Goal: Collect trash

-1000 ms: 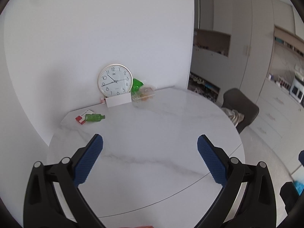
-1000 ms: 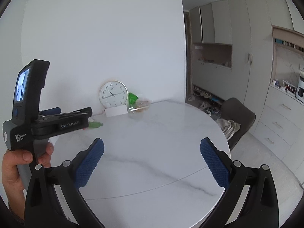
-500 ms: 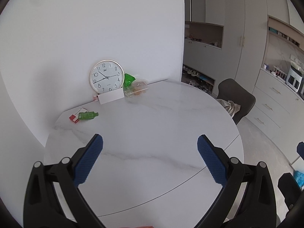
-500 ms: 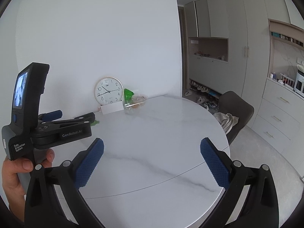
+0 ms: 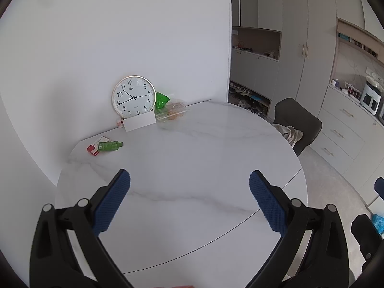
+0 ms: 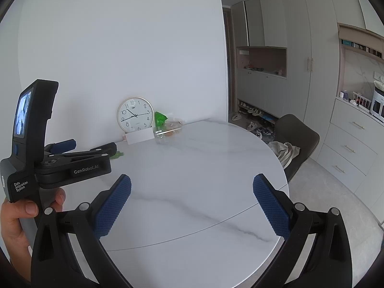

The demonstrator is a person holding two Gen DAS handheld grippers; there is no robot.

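A green wrapper (image 5: 110, 146) lies on a red and white packet (image 5: 96, 145) at the table's far left. A crumpled green bag (image 5: 161, 100) and a clear plastic container (image 5: 172, 113) sit by the wall; both also show in the right wrist view, the bag (image 6: 160, 118) and the container (image 6: 168, 130). My left gripper (image 5: 189, 192) is open and empty above the near table. It shows from the side in the right wrist view (image 6: 94, 146). My right gripper (image 6: 192, 198) is open and empty, to the right of the left one.
A round white marble table (image 5: 192, 158) stands against a white wall. A round clock (image 5: 133, 96) leans there behind a white card (image 5: 139, 122). A dark chair (image 5: 297, 122) with a cloth on it stands at the right. Cabinets line the far right wall.
Both views have swung slightly, so the clock and trash sit a little further right and lower in frame. Both grippers stay open and empty.
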